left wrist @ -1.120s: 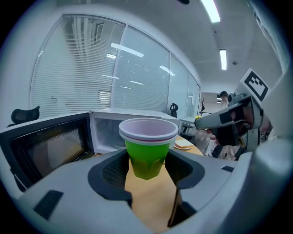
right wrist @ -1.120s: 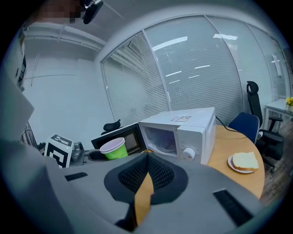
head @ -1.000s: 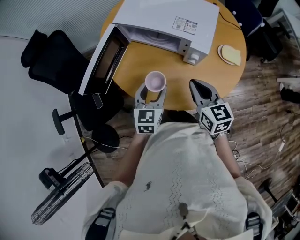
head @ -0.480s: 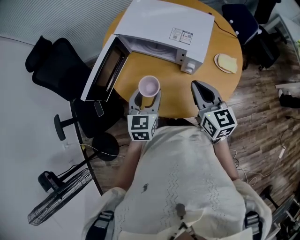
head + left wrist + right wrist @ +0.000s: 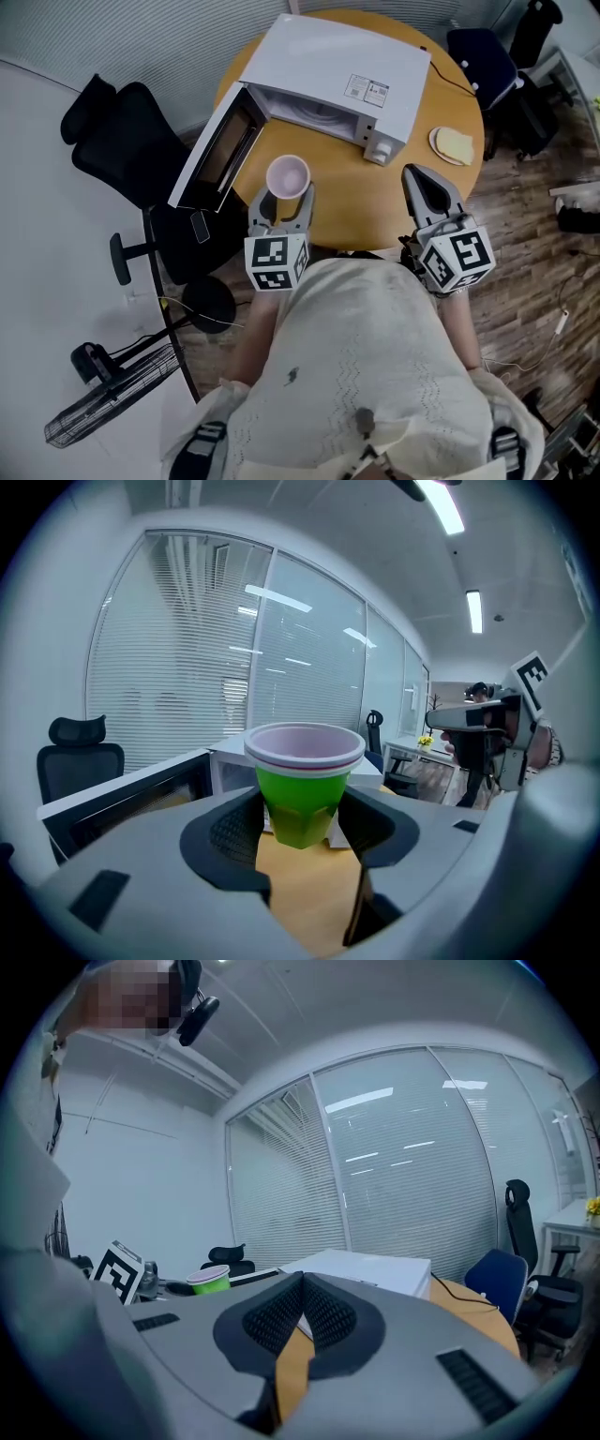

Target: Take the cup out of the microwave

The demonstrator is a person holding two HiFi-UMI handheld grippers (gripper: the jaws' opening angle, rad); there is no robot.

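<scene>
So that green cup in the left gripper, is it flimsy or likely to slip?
The cup looks like thin plastic, so probably light and apt to flex if squeezed hard. It narrows toward its base, where the left gripper clamps it, so it might creep upward. Its wide rim suggests it could tip easily when set down.

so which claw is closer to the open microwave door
Left. The left claw, gripping the cup, is just right of the microwave door in the head view; the right claw, shut and empty, is much farther right, at the table edge.
</scene>
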